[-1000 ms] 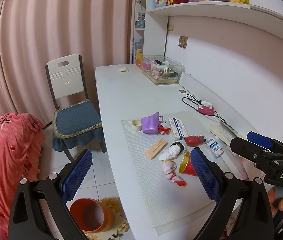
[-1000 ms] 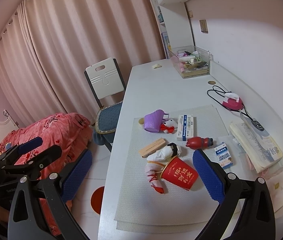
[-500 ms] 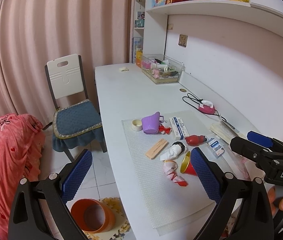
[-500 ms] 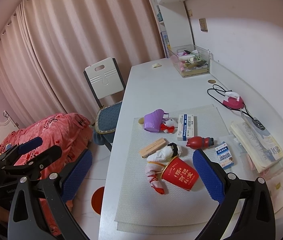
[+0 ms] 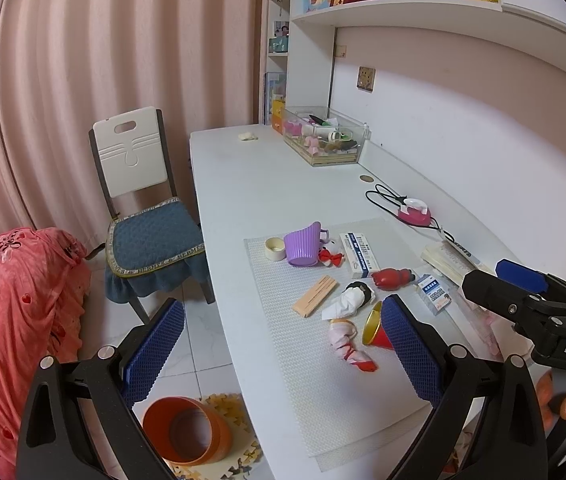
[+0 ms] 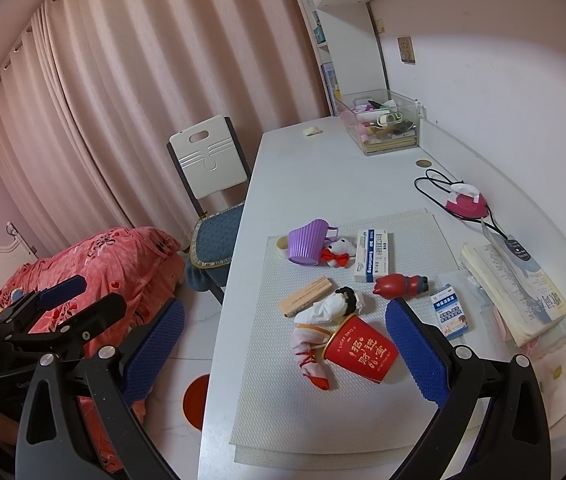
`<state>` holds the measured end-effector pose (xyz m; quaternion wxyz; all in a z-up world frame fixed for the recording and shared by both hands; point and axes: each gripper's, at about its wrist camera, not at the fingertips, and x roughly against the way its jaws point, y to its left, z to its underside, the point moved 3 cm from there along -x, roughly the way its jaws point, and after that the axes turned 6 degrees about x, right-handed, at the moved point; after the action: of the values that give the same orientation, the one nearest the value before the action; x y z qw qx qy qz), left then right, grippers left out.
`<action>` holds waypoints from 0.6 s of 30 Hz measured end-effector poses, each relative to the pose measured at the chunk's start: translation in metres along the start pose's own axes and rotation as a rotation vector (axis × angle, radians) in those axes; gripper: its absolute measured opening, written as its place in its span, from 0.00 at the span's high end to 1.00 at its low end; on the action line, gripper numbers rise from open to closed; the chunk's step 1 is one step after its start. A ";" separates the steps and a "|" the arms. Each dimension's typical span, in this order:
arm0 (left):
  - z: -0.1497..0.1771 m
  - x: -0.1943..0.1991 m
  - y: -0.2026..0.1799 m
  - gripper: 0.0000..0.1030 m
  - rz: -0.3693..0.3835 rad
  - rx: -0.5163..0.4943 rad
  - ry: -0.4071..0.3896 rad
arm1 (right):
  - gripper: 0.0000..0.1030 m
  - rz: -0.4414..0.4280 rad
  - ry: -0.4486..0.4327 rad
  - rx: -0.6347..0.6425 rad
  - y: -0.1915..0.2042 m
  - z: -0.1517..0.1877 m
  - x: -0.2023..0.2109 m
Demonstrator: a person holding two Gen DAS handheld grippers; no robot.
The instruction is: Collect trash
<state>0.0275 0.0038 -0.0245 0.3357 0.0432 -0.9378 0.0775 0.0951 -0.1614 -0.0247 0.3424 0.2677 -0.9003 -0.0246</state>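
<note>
White tabletop (image 6: 323, 168) carrying the mat clutter; orange bin (image 5: 185, 434) sitting on the floor below-left. Red paper cup (image 6: 359, 350) lying tipped, mouth pointing left, just ahead of the right tool (image 6: 283, 346). Both tools gaping wide, empty; left tool (image 5: 281, 346) hanging farther back.
</note>
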 end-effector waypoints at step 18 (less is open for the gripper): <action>0.004 -0.001 0.000 0.06 0.005 -0.005 0.004 | 0.04 0.009 0.002 -0.012 0.000 0.003 0.001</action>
<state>0.0258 0.0029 -0.0287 0.3376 0.0398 -0.9374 0.0761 0.0923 -0.1624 -0.0264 0.3451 0.2614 -0.9010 -0.0281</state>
